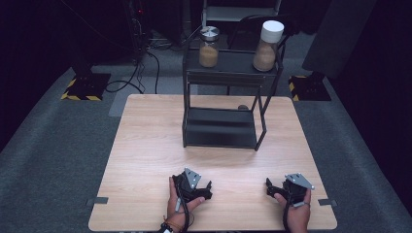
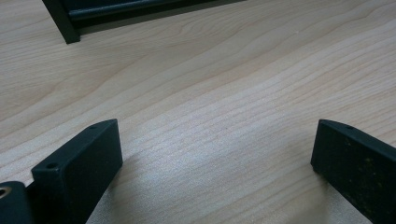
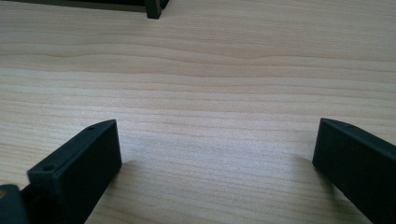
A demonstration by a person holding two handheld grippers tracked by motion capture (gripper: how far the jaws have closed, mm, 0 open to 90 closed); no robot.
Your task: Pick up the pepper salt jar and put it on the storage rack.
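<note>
A: What does the high view show?
B: A person rests the left gripper (image 1: 201, 189) and right gripper (image 1: 278, 189) on the near edge of a wooden table (image 1: 145, 145). Ahead of both stands a black two-tier rack (image 1: 221, 128). On its top shelf sit a metal-lidded jar (image 1: 209, 47), ahead of the left gripper, and a white-lidded jar (image 1: 267, 45), ahead of the right.

A: And the left gripper view?
B: Its jaws are spread wide over bare wood, holding nothing. A rack leg (image 2: 63, 23) stands ahead and to its left.

A: The right gripper view?
B: Jaws also spread and empty; the rack's foot (image 3: 153, 8) lies ahead.

A: How best to reach a jar?
B: Probably lift above the shelf edge first, then close around the glass body below the lid. The rack's frame and uprights stand in the way.
</note>
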